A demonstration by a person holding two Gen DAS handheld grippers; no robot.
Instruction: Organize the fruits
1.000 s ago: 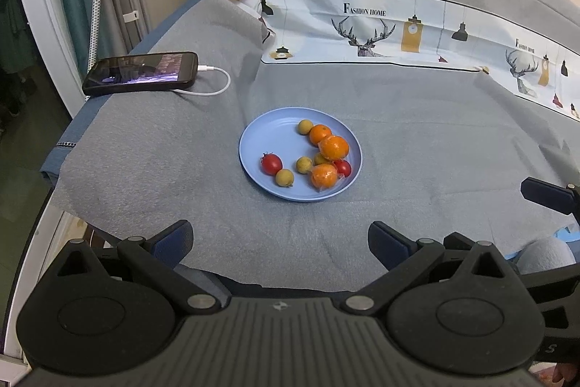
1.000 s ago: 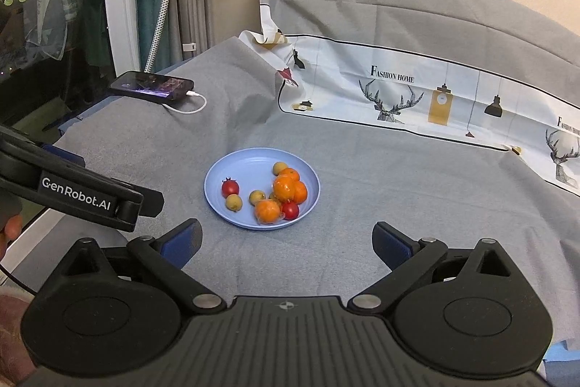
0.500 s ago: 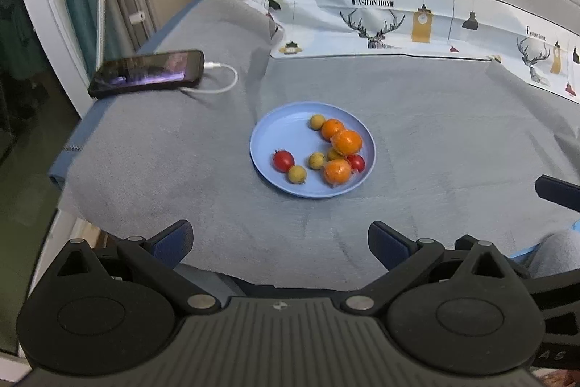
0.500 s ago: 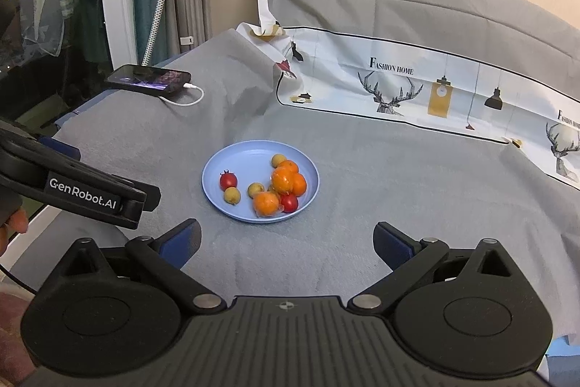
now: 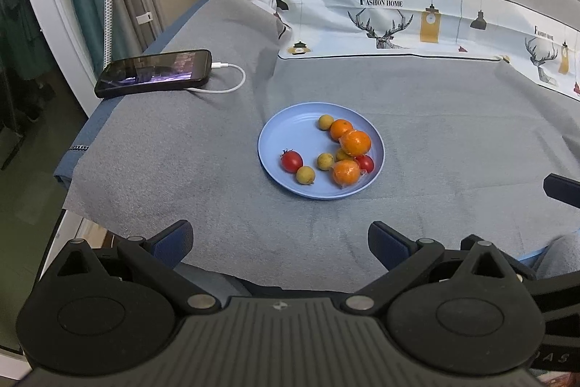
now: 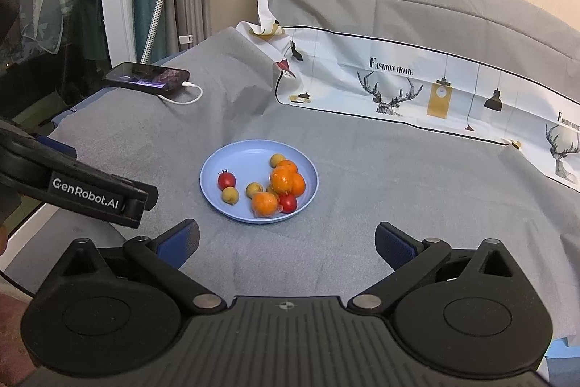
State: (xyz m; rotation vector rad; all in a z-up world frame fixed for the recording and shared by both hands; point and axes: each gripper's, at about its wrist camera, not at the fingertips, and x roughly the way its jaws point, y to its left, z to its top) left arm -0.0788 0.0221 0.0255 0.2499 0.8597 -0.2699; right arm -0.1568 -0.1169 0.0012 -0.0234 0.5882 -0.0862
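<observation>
fruits (image 5: 340, 151) sit together on the blue plate (image 5: 286, 122), mid grey cloth (image 5: 181, 151). your left gripper (image 5: 281, 236) and right gripper (image 6: 286, 238) both hang spread wide and empty, short of that plate's near rim.

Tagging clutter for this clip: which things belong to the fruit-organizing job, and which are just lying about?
Belongs to the job:
- blue plate
- oranges
- red tomatoes
- small yellow-green fruits
- left gripper and right gripper, both open and empty

Just lying about:
- phone
- white charging cable
- printed cloth
</observation>
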